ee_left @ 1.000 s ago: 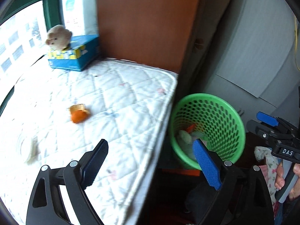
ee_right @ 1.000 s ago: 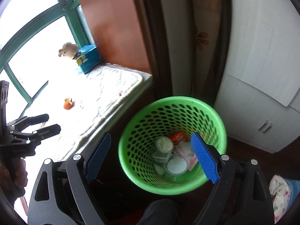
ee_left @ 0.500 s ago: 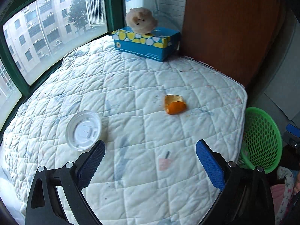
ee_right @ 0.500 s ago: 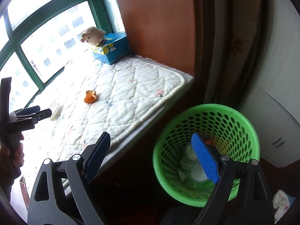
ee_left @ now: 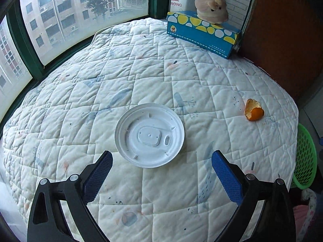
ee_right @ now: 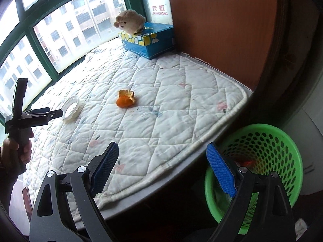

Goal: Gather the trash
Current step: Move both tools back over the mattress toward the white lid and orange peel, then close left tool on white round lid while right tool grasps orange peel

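Note:
A white plastic cup lid (ee_left: 149,134) lies flat on the quilted white mat (ee_left: 141,76). My left gripper (ee_left: 161,170) is open and empty, hovering just in front of the lid; it also shows in the right wrist view (ee_right: 54,113) next to the lid (ee_right: 70,109). An orange peel (ee_left: 254,112) lies to the right on the mat, seen in the right wrist view too (ee_right: 125,99). My right gripper (ee_right: 162,167) is open and empty over the mat's near edge. The green mesh bin (ee_right: 262,161) stands on the floor to its right.
A blue tissue box (ee_left: 202,33) with a plush toy (ee_left: 212,8) on it sits at the far corner by the window. A brown wooden panel (ee_right: 222,24) bounds the mat on the right. The bin's rim (ee_left: 304,157) shows past the mat's right edge.
My left gripper swung from the bin over the mat and now faces the lid closely. My right gripper turned from above the bin toward the mat's edge.

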`<state>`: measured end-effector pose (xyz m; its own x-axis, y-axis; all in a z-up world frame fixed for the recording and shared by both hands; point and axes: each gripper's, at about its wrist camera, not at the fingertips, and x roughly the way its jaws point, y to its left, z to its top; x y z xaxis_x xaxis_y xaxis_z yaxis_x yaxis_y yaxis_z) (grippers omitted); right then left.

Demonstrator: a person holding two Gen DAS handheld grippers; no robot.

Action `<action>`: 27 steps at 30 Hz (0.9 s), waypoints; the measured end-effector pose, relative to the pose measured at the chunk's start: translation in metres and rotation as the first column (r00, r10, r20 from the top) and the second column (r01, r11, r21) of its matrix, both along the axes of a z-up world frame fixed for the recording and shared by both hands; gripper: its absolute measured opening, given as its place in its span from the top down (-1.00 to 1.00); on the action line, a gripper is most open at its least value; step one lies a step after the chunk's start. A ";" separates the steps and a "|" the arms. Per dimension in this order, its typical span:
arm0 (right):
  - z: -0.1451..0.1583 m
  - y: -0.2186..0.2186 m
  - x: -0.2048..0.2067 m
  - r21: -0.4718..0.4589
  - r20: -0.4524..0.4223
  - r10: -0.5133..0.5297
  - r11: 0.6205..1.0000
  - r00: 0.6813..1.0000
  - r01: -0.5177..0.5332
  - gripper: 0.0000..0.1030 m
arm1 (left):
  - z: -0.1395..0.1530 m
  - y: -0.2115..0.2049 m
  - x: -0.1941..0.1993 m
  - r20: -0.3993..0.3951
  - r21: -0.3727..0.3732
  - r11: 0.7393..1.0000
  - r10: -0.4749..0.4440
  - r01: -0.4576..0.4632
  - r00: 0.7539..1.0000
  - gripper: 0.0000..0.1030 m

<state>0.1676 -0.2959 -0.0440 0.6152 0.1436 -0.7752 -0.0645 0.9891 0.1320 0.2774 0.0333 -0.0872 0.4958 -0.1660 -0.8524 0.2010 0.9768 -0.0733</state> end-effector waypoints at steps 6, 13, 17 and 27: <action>-0.011 0.028 0.025 -0.013 -0.031 0.046 0.999 0.998 -0.046 -0.71 | -0.013 0.003 0.013 -0.008 0.008 1.000 -0.028 0.028 1.000 -0.85; -0.024 0.053 0.052 -0.020 -0.057 0.087 0.996 0.995 -0.089 -0.71 | -0.023 0.006 0.028 -0.023 0.003 0.998 -0.059 0.059 0.998 -0.85; -0.030 0.067 0.067 -0.026 -0.065 0.114 0.993 0.991 -0.116 -0.71 | -0.028 0.006 0.034 -0.037 -0.002 0.997 -0.072 0.072 0.997 -0.85; -0.053 0.088 0.108 -0.041 -0.089 0.128 0.990 0.988 -0.132 -0.71 | -0.034 0.007 0.041 -0.025 0.003 0.996 -0.094 0.094 0.995 -0.84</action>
